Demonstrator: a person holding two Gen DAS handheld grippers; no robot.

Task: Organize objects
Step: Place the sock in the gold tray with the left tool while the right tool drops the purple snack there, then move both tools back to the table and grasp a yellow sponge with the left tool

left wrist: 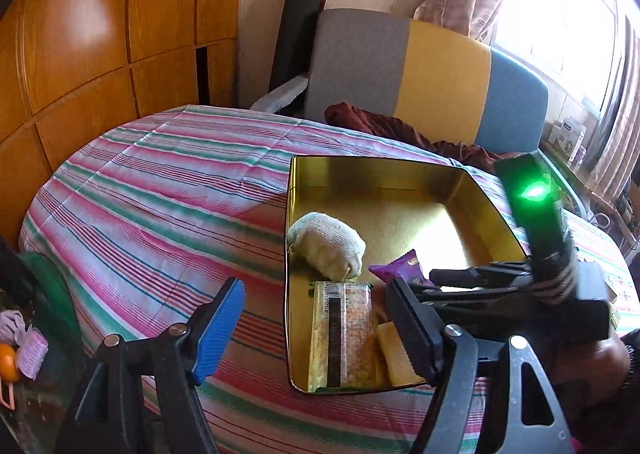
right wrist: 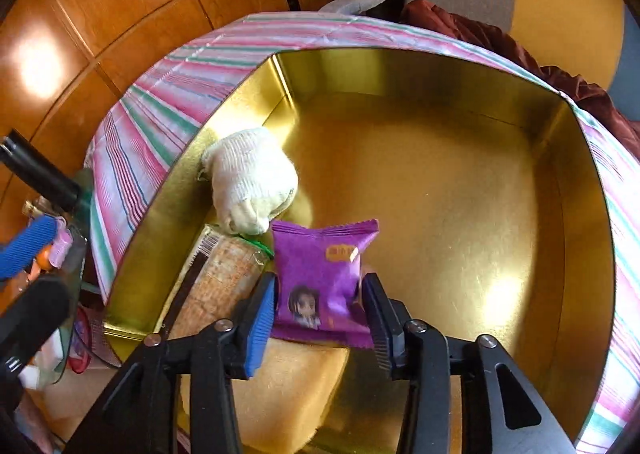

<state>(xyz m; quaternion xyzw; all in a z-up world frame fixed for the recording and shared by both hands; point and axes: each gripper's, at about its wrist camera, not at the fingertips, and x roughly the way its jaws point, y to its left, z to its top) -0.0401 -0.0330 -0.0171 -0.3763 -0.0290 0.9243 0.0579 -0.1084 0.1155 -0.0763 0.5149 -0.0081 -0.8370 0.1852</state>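
An open gold tin (left wrist: 496,214) (right wrist: 560,214) stands on the striped table. Inside it lie a white knitted bundle (left wrist: 328,246) (right wrist: 252,182), a clear cracker pack (left wrist: 344,334) (right wrist: 224,274) and a yellow cake slab (left wrist: 394,354) (right wrist: 288,386). My right gripper (right wrist: 320,298) (left wrist: 440,279) points down into the tin's near left part. A purple snack packet (right wrist: 320,270) (left wrist: 396,268) sits loosely between its pads, above the yellow slab, slightly blurred. My left gripper (left wrist: 316,330) stands wide open at the tin's near left corner with nothing between its fingers. Its blue pad (right wrist: 28,246) shows at the left edge.
A pink, green and white striped cloth (left wrist: 160,194) covers the round table. A grey, yellow and blue chair (left wrist: 440,66) with a dark red cloth (left wrist: 400,126) stands behind it. Wooden panels line the left wall. An orange fruit (left wrist: 8,362) and small pink items lie low at the left.
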